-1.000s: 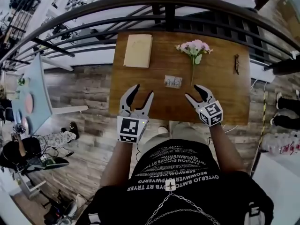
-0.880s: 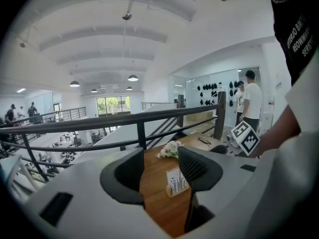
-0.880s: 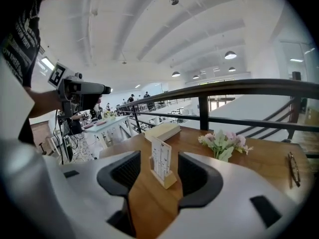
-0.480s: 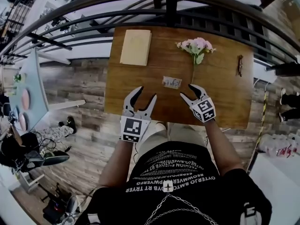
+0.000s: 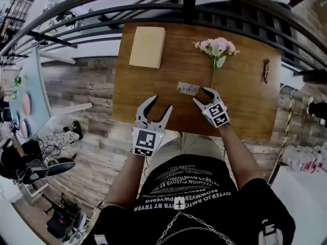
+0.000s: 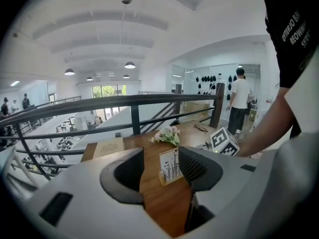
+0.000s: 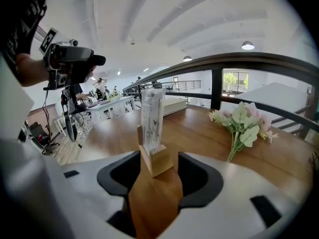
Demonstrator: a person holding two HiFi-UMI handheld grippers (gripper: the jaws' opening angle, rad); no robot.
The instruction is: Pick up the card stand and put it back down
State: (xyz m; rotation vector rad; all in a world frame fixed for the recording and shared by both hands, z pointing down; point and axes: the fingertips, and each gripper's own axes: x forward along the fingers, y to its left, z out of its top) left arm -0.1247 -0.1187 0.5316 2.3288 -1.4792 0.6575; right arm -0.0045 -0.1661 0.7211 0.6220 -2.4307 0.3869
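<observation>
A card stand [image 5: 188,88], a printed card in a small wooden base, stands upright mid-table on the wooden table [image 5: 240,111]. My right gripper [image 5: 200,95] is open and reaches it from the near right. In the right gripper view the wooden base [image 7: 155,161] sits between the open jaws of the right gripper [image 7: 157,158] with gaps on both sides. My left gripper [image 5: 161,104] is open and empty over the table's near edge, short of the stand. In the left gripper view the card stand [image 6: 169,166] shows beyond the left gripper [image 6: 160,156], beside the right gripper's marker cube [image 6: 223,141].
A tan notebook [image 5: 147,46] lies at the far left of the table. A pink flower bunch [image 5: 217,50] lies just beyond the stand, and a pair of glasses [image 5: 265,70] lies at the far right. A dark railing [image 5: 184,4] runs behind the table.
My right gripper has moved forward and left until its open jaws flank the card stand. The left gripper has stayed near the table's front edge.
</observation>
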